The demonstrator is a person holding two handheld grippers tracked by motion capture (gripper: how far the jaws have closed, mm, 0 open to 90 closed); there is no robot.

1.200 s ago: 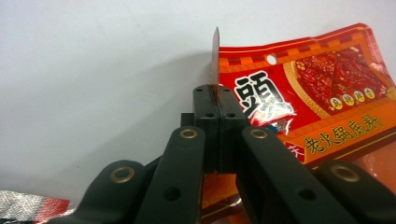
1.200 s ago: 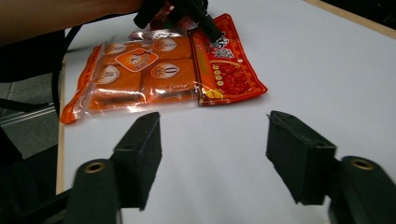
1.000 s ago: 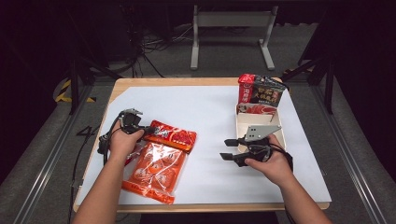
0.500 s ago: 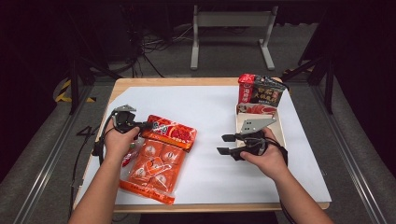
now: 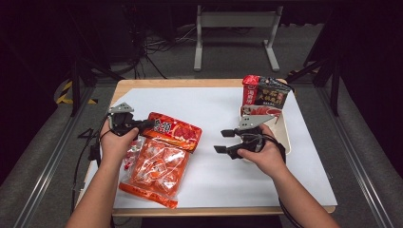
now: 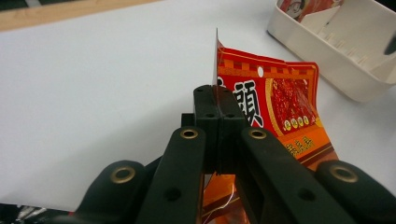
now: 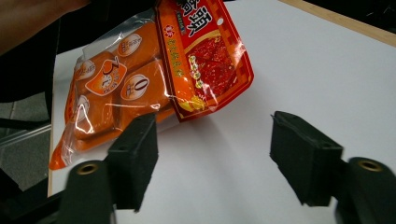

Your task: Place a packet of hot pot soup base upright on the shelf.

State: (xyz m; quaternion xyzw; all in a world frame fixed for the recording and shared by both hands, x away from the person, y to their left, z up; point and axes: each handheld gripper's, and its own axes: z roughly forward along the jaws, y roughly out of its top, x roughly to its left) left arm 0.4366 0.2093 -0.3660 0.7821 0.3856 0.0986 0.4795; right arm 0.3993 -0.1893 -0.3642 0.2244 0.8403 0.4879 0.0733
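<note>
The left tool [image 6: 217, 116] is clamped on the edge of the red packet [image 5: 175, 131], whose corner is lifted off the counter [image 5: 223, 175]. The right tool [image 5: 227, 141] is held with its jaws wide apart, aimed at the packet's free end, near it but not touching. That end is probably best gripped squarely so the film is not torn. The packet's long axis is laid toward the white tray [image 5: 283, 133]; one end overlaps the orange bag [image 5: 154, 168].
</note>
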